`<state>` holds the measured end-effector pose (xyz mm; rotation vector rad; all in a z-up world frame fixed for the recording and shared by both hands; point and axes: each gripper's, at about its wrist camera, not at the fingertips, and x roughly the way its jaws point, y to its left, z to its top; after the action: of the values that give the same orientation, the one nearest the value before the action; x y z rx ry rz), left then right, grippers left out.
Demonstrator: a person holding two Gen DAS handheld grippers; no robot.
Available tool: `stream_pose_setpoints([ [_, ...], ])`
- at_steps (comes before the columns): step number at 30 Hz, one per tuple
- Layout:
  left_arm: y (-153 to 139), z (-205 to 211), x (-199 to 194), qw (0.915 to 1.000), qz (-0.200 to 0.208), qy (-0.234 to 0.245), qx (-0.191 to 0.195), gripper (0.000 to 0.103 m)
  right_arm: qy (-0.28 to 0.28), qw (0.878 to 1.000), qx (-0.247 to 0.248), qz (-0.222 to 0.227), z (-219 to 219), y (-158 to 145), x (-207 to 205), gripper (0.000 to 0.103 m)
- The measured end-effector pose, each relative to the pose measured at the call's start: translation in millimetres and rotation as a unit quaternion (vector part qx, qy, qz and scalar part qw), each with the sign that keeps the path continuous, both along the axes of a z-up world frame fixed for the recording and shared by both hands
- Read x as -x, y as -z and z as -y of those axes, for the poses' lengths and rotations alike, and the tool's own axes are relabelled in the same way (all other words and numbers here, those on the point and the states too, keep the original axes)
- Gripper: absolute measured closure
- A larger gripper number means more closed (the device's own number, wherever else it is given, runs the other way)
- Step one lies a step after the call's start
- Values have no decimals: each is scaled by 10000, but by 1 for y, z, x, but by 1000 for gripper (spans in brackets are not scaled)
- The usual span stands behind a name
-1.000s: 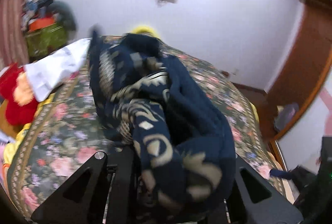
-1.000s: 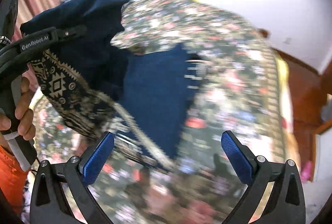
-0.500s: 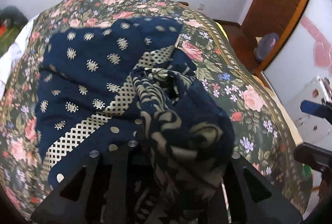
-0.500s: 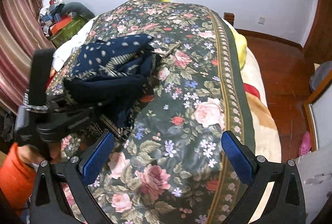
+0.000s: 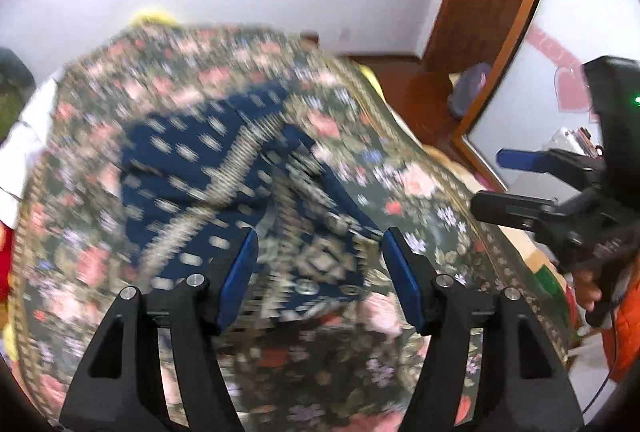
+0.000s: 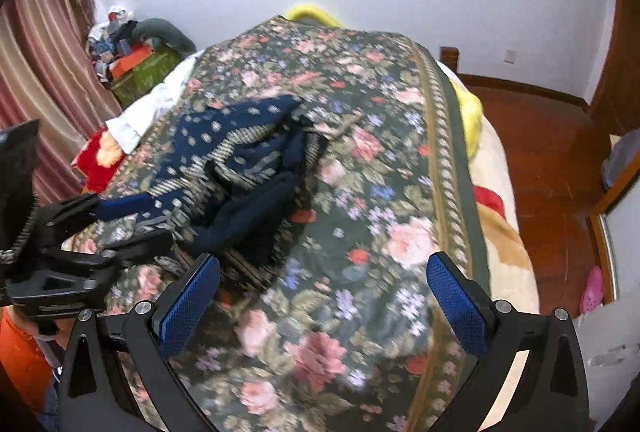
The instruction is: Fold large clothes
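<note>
A navy garment with cream patterns (image 5: 224, 184) lies bunched on the floral bedspread (image 5: 420, 200); in the right wrist view the garment (image 6: 240, 168) sits left of centre. My left gripper (image 5: 320, 268) is open and empty just above the garment's near edge; it also shows at the left of the right wrist view (image 6: 116, 228). My right gripper (image 6: 324, 296) is open and empty over bare bedspread (image 6: 380, 192), to the right of the garment; it also shows at the right of the left wrist view (image 5: 516, 184).
A white cloth (image 6: 144, 108) and a red blanket (image 6: 96, 156) lie at the bed's left edge. A pile of boxes and clothes (image 6: 132, 48) stands by the curtain. A yellow pillow (image 6: 312, 12) is at the head. Wooden floor (image 6: 548, 152) lies right of the bed.
My left gripper has opened and let go of the garment, which now lies on the bed. The right gripper stays open and has shifted slightly.
</note>
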<state>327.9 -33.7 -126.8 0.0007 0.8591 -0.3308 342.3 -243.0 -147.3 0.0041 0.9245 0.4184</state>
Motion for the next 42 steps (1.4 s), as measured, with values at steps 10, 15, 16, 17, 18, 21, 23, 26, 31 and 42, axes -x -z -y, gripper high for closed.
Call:
stream_pose_setpoints([
  [10, 22, -85, -21, 9948, -167, -910, -436, 31, -563, 9976, -331, -237, -86, 11, -42, 0],
  [15, 66, -97, -29, 9931, -714, -914, -188, 30, -480, 9956, 118, -802, -103, 67, -62, 0],
  [16, 72, -97, -28, 9929, -748, -911, -147, 30, -446, 9946, 186, -922, -100, 78, -64, 0],
  [17, 77, -98, -27, 9929, -773, -900, -90, 29, -412, 9934, 239, -1045, -96, 88, -66, 0],
  [18, 78, -96, -26, 9931, -780, -879, -49, 28, -376, 9919, 254, -1190, -89, 99, -66, 0],
  [21, 87, -98, -21, 9932, -827, -812, 90, 26, -260, 9875, -9, -1557, -64, 119, -61, 0],
  [23, 89, -97, -18, 9937, -820, -751, 111, 26, -268, 9865, -142, -1610, -51, 121, -56, 0],
  [26, 84, -99, -12, 9943, -794, -688, 194, 26, -285, 9875, -53, -1549, -42, 111, -51, 0],
  [31, 64, -107, -14, 9952, -624, -749, 103, 26, -468, 9927, -21, -1111, -51, 78, -50, 0],
  [42, 69, -139, -64, 9892, -815, -1043, 635, 26, -626, 9924, -361, -999, -95, 69, -94, 0],
])
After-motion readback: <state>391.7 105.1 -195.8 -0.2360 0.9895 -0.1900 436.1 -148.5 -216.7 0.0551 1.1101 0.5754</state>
